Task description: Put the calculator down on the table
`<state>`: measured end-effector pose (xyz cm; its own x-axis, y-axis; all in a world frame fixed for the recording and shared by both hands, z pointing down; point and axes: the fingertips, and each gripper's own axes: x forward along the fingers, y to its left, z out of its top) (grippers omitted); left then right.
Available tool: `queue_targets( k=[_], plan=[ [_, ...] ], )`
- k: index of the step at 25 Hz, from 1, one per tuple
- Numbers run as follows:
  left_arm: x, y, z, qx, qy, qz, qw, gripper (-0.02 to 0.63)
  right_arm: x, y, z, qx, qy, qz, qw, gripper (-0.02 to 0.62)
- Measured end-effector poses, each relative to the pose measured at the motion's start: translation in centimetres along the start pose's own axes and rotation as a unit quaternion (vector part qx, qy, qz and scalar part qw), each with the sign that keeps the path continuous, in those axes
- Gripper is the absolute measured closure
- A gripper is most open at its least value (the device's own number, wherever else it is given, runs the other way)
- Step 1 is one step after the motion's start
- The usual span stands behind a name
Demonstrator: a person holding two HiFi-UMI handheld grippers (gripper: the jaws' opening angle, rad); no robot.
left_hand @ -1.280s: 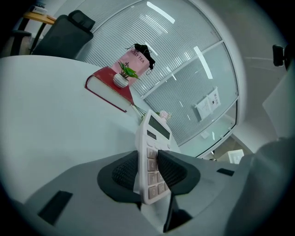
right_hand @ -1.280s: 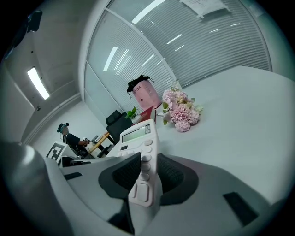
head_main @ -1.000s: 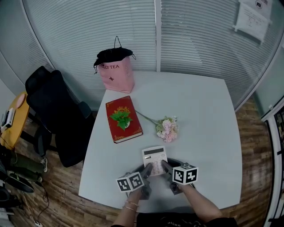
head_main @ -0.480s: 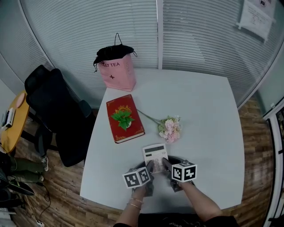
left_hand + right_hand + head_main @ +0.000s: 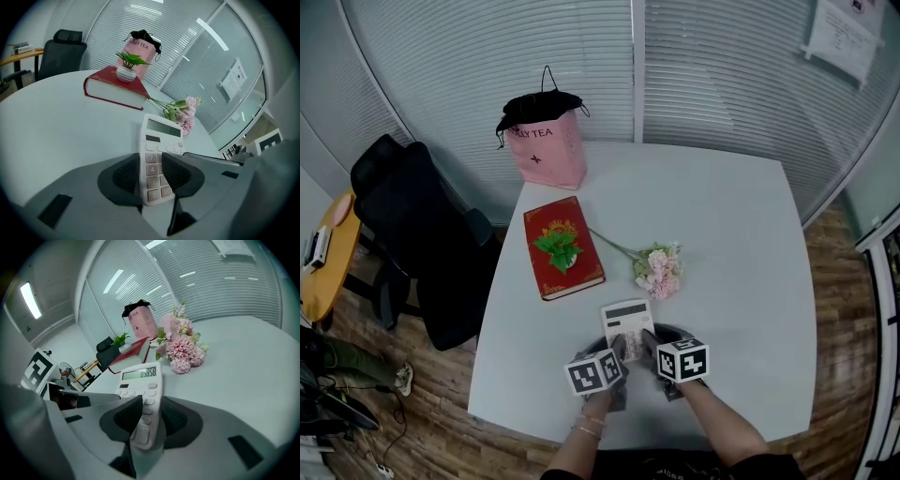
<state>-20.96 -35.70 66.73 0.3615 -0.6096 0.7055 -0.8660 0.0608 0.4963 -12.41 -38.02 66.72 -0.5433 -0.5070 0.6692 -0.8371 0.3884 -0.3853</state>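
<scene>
White calculator (image 5: 627, 322) seems slightly nearer the flowers (image 5: 658, 272) than before.

Slatted glass wall (image 5: 722, 75); black chair (image 5: 422, 234); wood floor (image 5: 441, 412).

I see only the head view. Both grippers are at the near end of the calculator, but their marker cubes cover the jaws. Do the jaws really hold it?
Observer: Yes. The gripper views show that the left gripper and the right gripper each have the key end of the calculator clamped between their pads.
Operator: Thank you. On the red book I see something green. Is it only a picture on the cover?
Observer: No. The left gripper view shows a small plant in a white pot, standing on top of the red book.
</scene>
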Motion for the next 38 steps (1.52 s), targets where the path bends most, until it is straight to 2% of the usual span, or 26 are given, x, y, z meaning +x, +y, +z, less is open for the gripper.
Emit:
queue_targets(
  k=[3,6,10,13,20,27,34,38],
  plan=[
    [0.0,0.0,0.1,0.014,-0.004,0.011,0.9998,0.434,-0.1,-0.3,0.2,-0.011,-0.003,-0.009,1.000,0.437],
    [-0.3,0.2,0.3,0.021,-0.013,0.019,0.9995,0.421,-0.1,0.1,0.2,-0.014,-0.002,0.001,1.000,0.364],
    [-0.5,0.3,0.2,0.014,-0.025,0.010,0.9995,0.330,-0.3,0.3,0.0,-0.023,-0.004,0.008,1.000,0.295],
    [-1.0,0.0,0.4,0.025,-0.033,0.006,0.9991,0.299,-0.9,0.3,0.2,-0.031,-0.013,0.007,0.999,0.279],
    [-3.3,-0.3,0.2,0.085,-0.040,0.019,0.9954,0.268,-3.8,1.2,1.9,-0.071,-0.055,0.000,0.996,0.282],
    [-7.5,-2.4,0.7,0.143,-0.095,0.004,0.9851,0.256,-7.8,2.4,2.6,-0.118,-0.099,-0.005,0.988,0.287],
    [-12.4,-5.0,-0.1,0.164,-0.153,-0.033,0.9740,0.256,-12.6,3.8,1.9,-0.124,-0.141,-0.002,0.982,0.290],
    [-14.7,-5.9,-1.8,0.182,-0.163,-0.046,0.9687,0.256,-15.6,4.3,1.5,-0.134,-0.167,-0.005,0.977,0.293]
  ],
)
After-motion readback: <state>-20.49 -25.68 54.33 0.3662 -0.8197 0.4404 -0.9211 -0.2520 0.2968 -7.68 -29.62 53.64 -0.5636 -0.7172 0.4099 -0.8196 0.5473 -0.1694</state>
